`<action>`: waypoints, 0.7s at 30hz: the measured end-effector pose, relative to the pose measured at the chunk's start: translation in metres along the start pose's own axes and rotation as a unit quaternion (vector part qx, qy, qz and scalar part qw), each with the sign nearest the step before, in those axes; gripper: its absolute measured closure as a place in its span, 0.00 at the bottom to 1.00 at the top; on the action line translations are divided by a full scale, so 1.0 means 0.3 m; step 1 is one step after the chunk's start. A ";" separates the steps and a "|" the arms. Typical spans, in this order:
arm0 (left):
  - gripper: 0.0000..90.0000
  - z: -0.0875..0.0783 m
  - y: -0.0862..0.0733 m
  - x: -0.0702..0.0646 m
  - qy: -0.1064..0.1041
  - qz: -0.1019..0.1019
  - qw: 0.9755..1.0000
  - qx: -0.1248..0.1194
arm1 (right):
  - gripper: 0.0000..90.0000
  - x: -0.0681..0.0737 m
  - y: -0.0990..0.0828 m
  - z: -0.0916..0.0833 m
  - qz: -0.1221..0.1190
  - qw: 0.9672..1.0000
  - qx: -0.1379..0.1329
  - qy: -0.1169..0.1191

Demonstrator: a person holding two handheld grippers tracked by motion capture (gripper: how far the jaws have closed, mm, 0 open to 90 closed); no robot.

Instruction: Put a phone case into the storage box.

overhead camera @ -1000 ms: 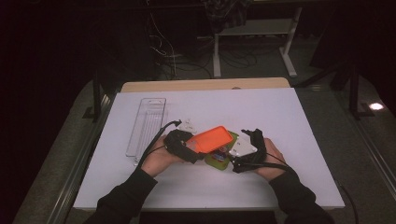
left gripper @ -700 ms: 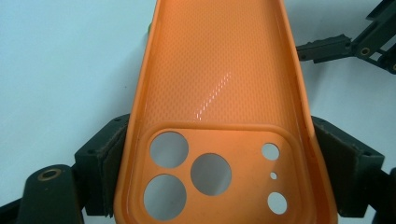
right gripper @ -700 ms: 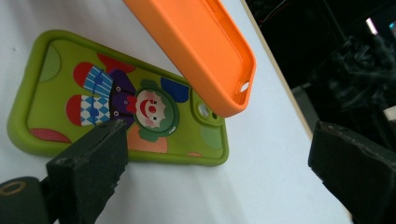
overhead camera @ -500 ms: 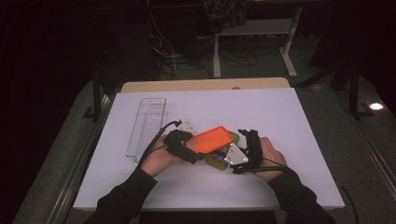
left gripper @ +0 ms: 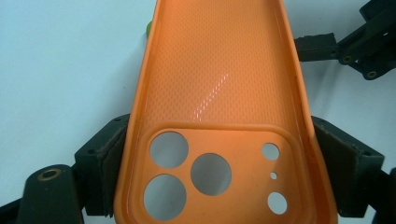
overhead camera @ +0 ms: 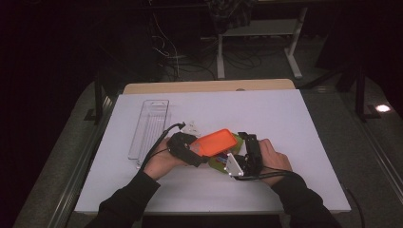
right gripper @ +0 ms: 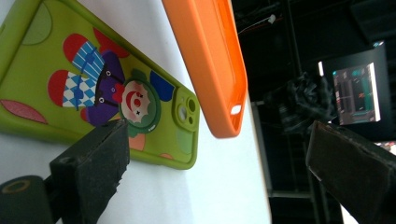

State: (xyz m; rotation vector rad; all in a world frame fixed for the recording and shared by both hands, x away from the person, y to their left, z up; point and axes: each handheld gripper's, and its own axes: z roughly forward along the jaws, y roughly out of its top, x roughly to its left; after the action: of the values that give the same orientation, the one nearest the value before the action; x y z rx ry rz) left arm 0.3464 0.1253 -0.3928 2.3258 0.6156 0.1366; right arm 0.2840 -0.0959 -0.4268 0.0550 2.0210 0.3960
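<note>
At the near middle of the white table [overhead camera: 294,123], seen from the high view, the left gripper [overhead camera: 190,151] holds a soft orange phone case with round camera cut-outs [overhead camera: 217,141] raised above the surface. In the left gripper view the two black pads [left gripper: 107,163] press against the long edges of the orange case at its camera end, the open inner side facing the camera, so the jaws are clenched on it. The right gripper [overhead camera: 244,154] lies just beside the orange case's far end, tipped on its side in the person's right hand [overhead camera: 271,159]. In the right gripper view its jaws stand wide apart and released; the orange case's end hangs between them without touching either pad. Beneath and beside it, flat on the table, lies a green phone case printed with a clown figure [right gripper: 98,93]; in the high view its green edge [overhead camera: 216,164] shows under the orange case, and one right pad sits close over its camera corner. A clear plastic ridged tray [overhead camera: 148,128] rests on the table left of the hands, well apart from both cases.
</note>
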 end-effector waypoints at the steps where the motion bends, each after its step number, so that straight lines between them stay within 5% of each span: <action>1: 0.18 -0.002 0.001 0.000 0.000 0.002 1.000 0.002 | 0.06 0.001 0.003 0.000 -0.008 1.000 -0.002 -0.002; 12: 0.18 0.000 0.004 -0.009 -0.002 0.000 1.000 -0.008 | 0.17 0.036 0.045 -0.002 -0.047 0.998 -0.006 -0.034; 16: 0.18 -0.003 0.005 -0.010 -0.002 0.002 1.000 -0.008 | 0.23 0.046 0.061 0.010 -0.095 0.994 -0.018 -0.056; 21: 0.18 -0.009 0.005 -0.003 -0.003 0.012 1.000 -0.002 | 0.34 0.056 0.076 0.028 -0.109 0.992 -0.022 -0.063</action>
State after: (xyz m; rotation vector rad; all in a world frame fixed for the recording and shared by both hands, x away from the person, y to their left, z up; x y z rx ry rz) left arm 0.3455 0.1254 -0.3898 2.3292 0.5841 0.1429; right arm 0.2805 -0.0687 -0.4377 -0.1639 1.8695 0.2902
